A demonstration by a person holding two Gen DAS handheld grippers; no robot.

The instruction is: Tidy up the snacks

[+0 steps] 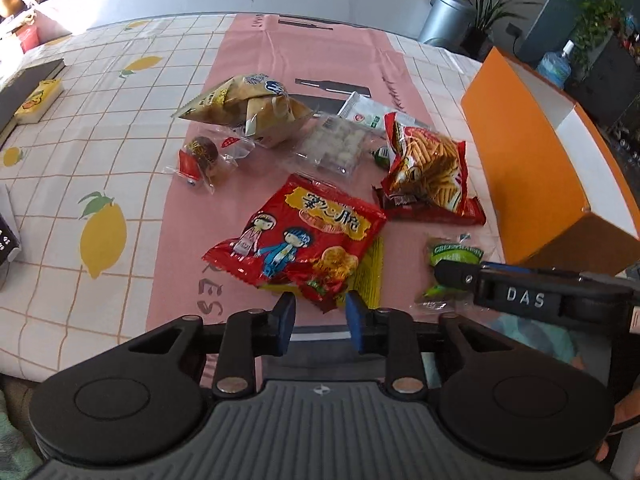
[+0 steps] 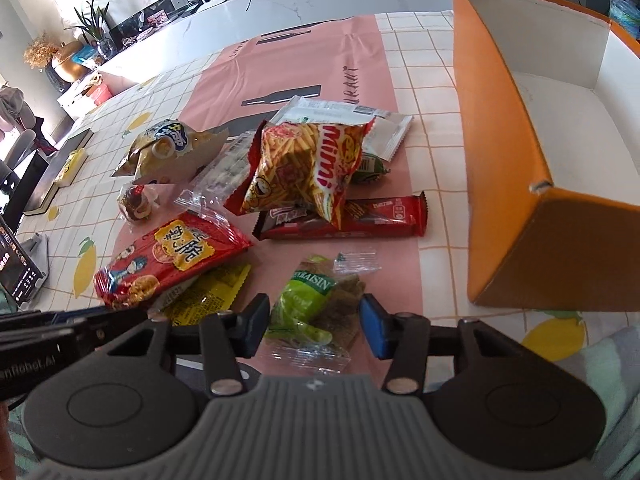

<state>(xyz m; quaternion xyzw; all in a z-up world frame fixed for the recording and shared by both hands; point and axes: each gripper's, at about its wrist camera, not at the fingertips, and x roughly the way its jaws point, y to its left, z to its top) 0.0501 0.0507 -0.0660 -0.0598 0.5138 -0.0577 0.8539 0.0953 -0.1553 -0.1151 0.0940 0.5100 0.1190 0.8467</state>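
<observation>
Snack packets lie in a heap on the pink runner. My left gripper is open just short of the near corner of a red packet with cartoon children, which lies on a yellow packet. My right gripper is shut on a green raisin packet that lies flat near the table's front. An orange box with a white inside stands open at the right. Behind are a stick-snack bag on a red chocolate bar and a beige chip bag.
A clear packet of white sweets and a small wrapped brown sweet sit mid-heap. At the left edge lie a dark book and a yellow box. A screen on a stand is at the near left.
</observation>
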